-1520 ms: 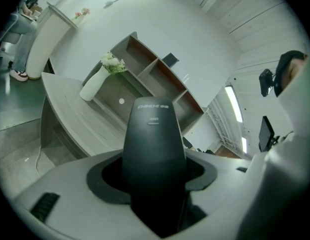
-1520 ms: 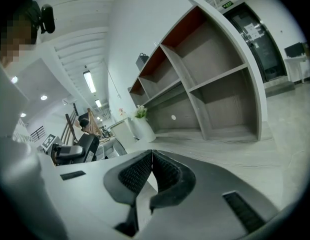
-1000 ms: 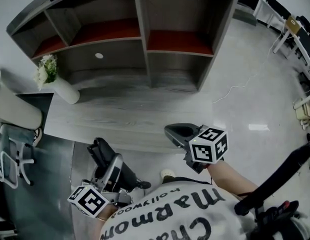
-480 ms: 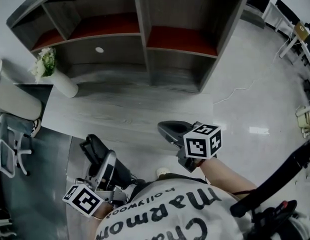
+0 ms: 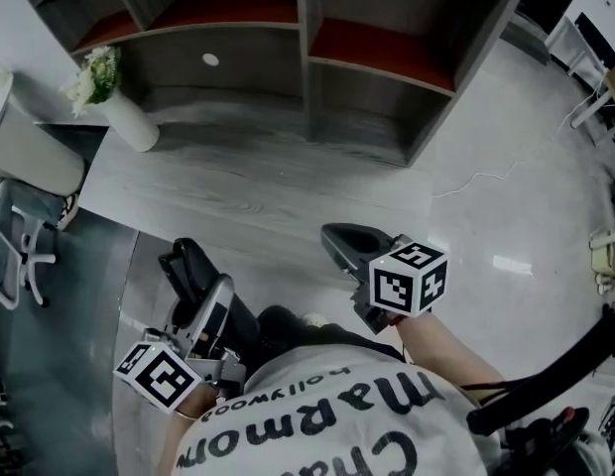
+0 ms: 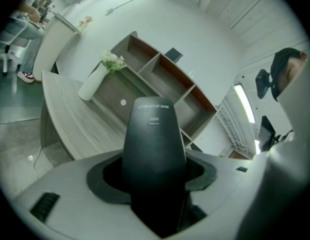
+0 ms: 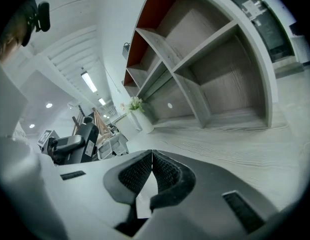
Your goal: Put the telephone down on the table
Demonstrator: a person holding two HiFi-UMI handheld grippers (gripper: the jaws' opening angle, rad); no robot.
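Observation:
The telephone (image 5: pixel 184 272) is a black handset, held in the air at the lower left of the head view, short of the table's near edge. My left gripper (image 5: pixel 212 317) is shut on it. In the left gripper view the telephone (image 6: pixel 154 139) stands upright between the jaws and hides the pads. The grey wood-grain table (image 5: pixel 238 191) lies ahead of both grippers. My right gripper (image 5: pixel 344 243) hovers near the table's front edge. Its ribbed pads (image 7: pixel 167 174) meet at the tips with nothing between them.
A grey shelf unit with red backs (image 5: pixel 307 58) stands along the table's far side. A white vase of flowers (image 5: pixel 127 119) sits at the table's left end. A white chair (image 5: pixel 20 256) is at the far left, and a cable (image 5: pixel 476 179) lies on the floor at the right.
The table and shelf have shifted up and to the right in the head view as the camera moved. Both grippers keep about the same places, and the left one still holds the telephone.

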